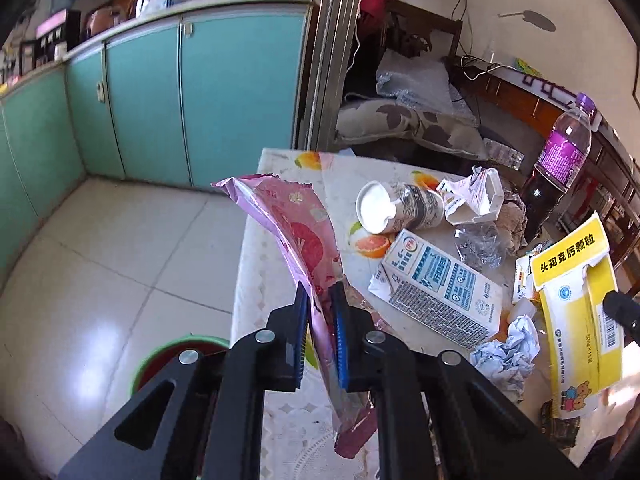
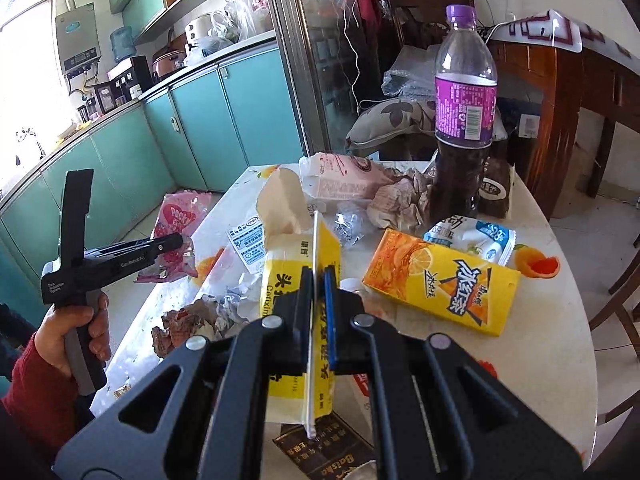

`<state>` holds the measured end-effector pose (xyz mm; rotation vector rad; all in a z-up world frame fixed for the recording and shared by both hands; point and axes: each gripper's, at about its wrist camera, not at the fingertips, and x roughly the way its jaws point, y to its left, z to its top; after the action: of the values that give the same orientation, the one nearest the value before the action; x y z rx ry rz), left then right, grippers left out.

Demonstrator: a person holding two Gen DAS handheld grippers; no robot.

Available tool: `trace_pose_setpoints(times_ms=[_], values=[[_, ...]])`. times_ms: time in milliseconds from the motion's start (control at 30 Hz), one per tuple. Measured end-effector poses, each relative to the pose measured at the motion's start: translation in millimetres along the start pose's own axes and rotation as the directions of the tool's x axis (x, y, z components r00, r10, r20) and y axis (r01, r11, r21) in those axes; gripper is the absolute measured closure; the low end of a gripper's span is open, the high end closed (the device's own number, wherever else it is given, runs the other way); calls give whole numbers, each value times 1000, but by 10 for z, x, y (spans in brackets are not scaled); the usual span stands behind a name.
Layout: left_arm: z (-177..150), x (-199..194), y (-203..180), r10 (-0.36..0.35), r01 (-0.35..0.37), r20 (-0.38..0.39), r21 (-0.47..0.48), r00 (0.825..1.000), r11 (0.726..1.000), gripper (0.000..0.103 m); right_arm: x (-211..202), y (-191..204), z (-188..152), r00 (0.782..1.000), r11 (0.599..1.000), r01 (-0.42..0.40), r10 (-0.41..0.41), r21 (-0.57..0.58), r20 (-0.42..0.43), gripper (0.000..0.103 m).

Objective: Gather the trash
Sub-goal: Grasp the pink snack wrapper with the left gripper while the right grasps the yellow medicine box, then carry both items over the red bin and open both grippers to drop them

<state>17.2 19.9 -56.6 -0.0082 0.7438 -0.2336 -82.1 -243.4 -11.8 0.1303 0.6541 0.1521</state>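
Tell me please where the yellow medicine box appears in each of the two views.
Left wrist view: the yellow medicine box is at the right edge, lifted above the table.
Right wrist view: it is at bottom centre, clamped in the right gripper.
Shared landmark: the purple-capped bottle, standing behind the box in both.
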Motion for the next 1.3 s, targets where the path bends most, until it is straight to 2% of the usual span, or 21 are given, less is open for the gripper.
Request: trace_pose_setpoints(times_ms=[100, 267, 467, 600, 767, 1000, 1133, 1300], values=[[69, -172, -13, 42, -45, 61, 45, 997, 998, 93, -29, 54, 54, 1000, 1000, 9, -8, -17, 16, 97], [137, -342, 106, 41, -46, 99, 46, 994, 998, 93, -56, 187, 164, 999, 999, 13, -11, -48, 40, 96], [119, -439, 324, 7, -8, 100, 12, 995, 1000, 93, -39, 361, 302, 998, 997, -25, 29, -71, 56, 96], [96, -478, 522, 26, -25, 96, -10, 995, 1000, 93, 0, 552, 450, 995, 992, -72, 79, -99, 60, 97], [15, -479, 829, 76, -72, 74, -49, 994, 996, 93, 77, 894, 632, 989, 978, -121, 133, -171, 60, 97], [-149, -400, 1253, 141, -139, 12, -92, 990, 986, 93, 459, 1302, 842, 969, 949, -243, 245, -202, -13, 96], [-261, -315, 1451, 163, -166, -34, -109, 986, 980, 93, 648, 1526, 927, 957, 935, -291, 286, -205, -51, 96], [-353, -238, 1619, 163, -172, -76, -131, 984, 976, 93, 783, 1809, 964, 950, 920, -311, 304, -239, -67, 96]])
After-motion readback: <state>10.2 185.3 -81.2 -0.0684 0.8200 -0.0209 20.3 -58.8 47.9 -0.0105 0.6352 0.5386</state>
